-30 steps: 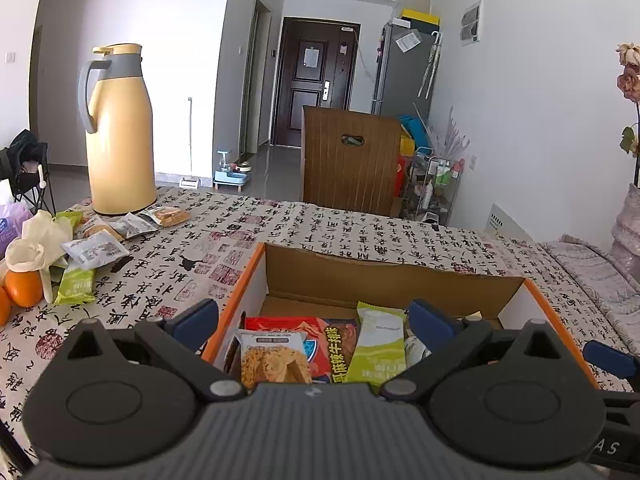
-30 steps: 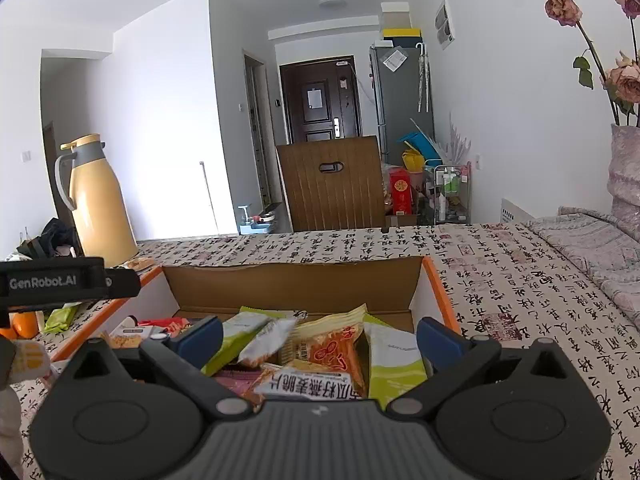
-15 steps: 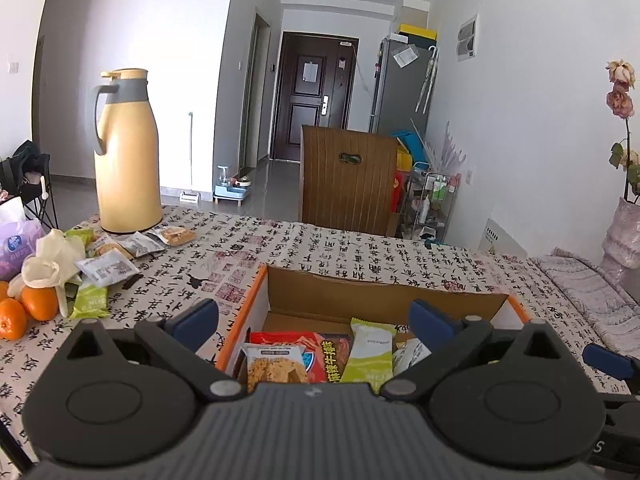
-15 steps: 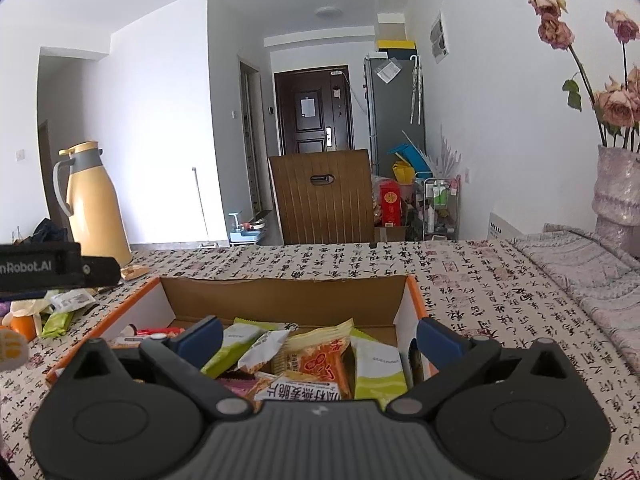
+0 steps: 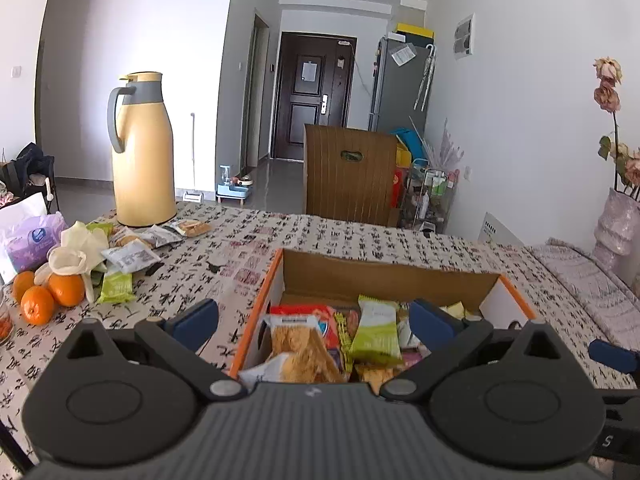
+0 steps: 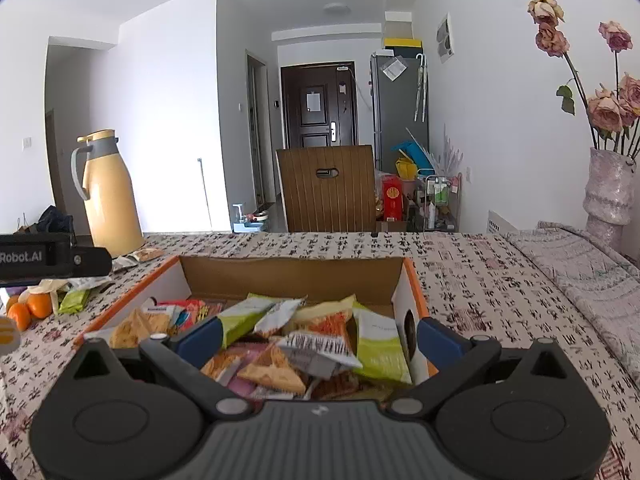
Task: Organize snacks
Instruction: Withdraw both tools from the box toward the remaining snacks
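both tongs are spread wide and hold nothing: left tongs [image 5: 314, 322], right tongs [image 6: 318, 338]. the box [image 6: 288, 276] of snacks [image 6: 320, 344] fills the lower centre; loose packets [image 5: 128, 256] lie on the table [image 5: 320, 232] at left, beside oranges [image 5: 48, 294].

box [image 5: 492, 280]: near wall hidden by gripper body | flowers [image 5: 608, 84]: cut off right | packet print unreadable
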The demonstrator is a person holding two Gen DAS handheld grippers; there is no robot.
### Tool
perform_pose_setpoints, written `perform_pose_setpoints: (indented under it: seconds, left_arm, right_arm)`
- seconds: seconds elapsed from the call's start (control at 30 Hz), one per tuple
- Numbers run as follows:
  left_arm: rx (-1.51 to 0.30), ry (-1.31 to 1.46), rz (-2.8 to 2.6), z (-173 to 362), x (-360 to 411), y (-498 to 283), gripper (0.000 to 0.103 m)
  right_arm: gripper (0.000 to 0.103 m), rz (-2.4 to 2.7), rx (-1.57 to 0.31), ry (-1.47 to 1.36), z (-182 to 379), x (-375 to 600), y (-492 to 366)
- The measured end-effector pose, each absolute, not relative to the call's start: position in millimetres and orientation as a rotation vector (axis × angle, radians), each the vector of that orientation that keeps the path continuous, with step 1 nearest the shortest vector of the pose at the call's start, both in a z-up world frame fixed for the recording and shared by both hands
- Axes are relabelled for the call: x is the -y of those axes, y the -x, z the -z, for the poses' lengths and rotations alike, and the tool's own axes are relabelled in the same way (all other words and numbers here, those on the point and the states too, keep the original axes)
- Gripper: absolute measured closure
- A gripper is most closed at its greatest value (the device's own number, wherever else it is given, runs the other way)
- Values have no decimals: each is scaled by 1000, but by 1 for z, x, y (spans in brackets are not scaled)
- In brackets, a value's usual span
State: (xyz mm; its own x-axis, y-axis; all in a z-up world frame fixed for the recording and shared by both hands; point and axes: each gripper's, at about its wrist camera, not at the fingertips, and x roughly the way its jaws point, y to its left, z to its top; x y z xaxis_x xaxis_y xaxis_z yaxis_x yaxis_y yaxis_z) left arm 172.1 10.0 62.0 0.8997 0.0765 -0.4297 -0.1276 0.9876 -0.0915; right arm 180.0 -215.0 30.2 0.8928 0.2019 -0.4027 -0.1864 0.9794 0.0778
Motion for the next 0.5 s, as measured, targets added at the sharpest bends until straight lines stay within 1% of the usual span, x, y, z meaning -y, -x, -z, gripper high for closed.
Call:
perform_pose_setpoints:
  seconds: [0.5]
  left_arm:
    - [-517,81,-69,-31,-3,-139,0]
  right_arm:
    - [0,-199,-489,-54,-9,231,-142]
